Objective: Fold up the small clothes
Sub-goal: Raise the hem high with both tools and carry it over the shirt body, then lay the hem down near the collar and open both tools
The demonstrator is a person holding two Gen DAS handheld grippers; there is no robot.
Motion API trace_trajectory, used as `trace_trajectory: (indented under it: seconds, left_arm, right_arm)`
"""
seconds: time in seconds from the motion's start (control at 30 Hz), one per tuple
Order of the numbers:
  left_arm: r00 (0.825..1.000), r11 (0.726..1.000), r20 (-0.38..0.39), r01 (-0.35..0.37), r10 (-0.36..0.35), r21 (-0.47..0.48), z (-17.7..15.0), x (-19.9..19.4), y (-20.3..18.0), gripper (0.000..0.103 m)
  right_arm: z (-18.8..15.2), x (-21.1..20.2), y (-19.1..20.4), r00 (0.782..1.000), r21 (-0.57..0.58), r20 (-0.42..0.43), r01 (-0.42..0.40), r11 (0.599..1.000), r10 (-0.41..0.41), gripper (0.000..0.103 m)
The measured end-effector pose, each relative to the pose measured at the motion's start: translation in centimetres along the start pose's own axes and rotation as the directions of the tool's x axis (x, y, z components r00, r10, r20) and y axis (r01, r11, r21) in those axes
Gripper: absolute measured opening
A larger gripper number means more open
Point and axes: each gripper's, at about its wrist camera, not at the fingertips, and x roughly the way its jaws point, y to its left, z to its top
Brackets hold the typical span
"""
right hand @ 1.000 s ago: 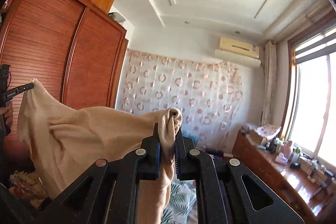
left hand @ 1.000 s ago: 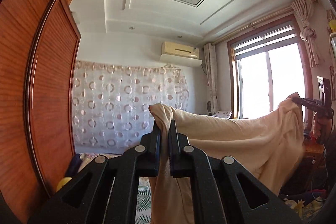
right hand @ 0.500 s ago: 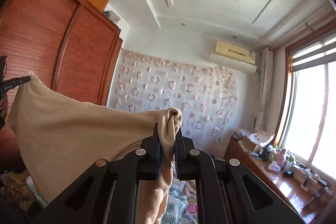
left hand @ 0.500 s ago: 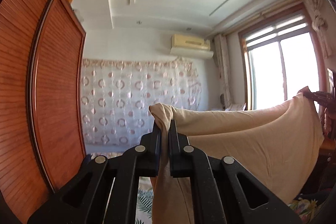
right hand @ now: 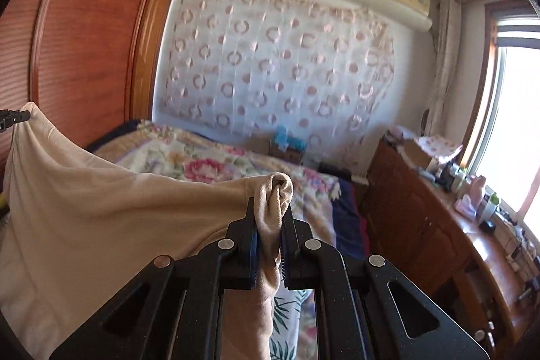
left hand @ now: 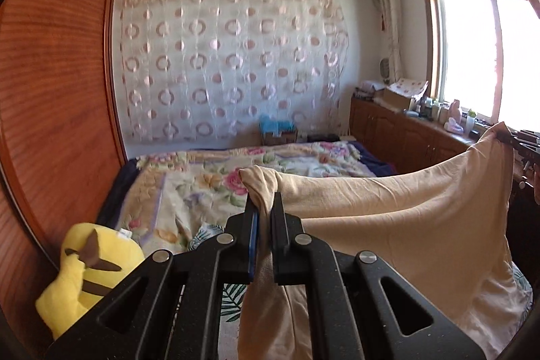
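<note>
Now both tools, left and right, clamp the beige garment; keep its edge taut, lowering evenly above the bed.

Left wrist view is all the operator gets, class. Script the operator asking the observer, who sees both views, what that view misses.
Operator: Is the right tool clamped on the beige garment?
Observer: Yes, the right tool pinches a bunched corner of the beige garment.
Operator: What is on the dresser past my frame's edge?
Observer: The wooden dresser top runs nearer, carrying cables.
Operator: Is the wardrobe one piece?
Observer: No, the wooden wardrobe has a second narrower panel.
</note>
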Motion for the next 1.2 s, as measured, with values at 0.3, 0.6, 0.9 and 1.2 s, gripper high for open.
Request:
trace_trajectory:
  seconds: [0.3,0.6,0.9,1.2]
  left_arm:
    - [0.992,1.000,-0.125,0.013,-0.011,0.016,-0.9,7.6,-0.4,0.007]
    - [0.967,0.997,-0.247,0.066,-0.058,0.025,-2.4,13.8,-0.7,0.007]
    - [0.933,0.994,-0.344,0.110,-0.105,-0.003,-3.7,17.2,0.3,0.024]
    - [0.934,0.991,-0.332,0.135,-0.130,-0.009,-3.6,13.4,0.6,0.076]
  right_arm:
    - [3.6,10.3,-2.4,0.988,0.046,-0.147,-0.036,0.998,0.042,0.010]
    - [4.9,15.1,-4.2,0.956,0.084,-0.280,-0.067,0.994,0.089,0.010]
    - [4.4,18.2,-5.8,0.919,0.155,-0.368,-0.088,0.984,0.140,0.010]
    - [4.5,16.2,-7.6,0.913,0.207,-0.391,-0.033,0.978,0.114,0.046]
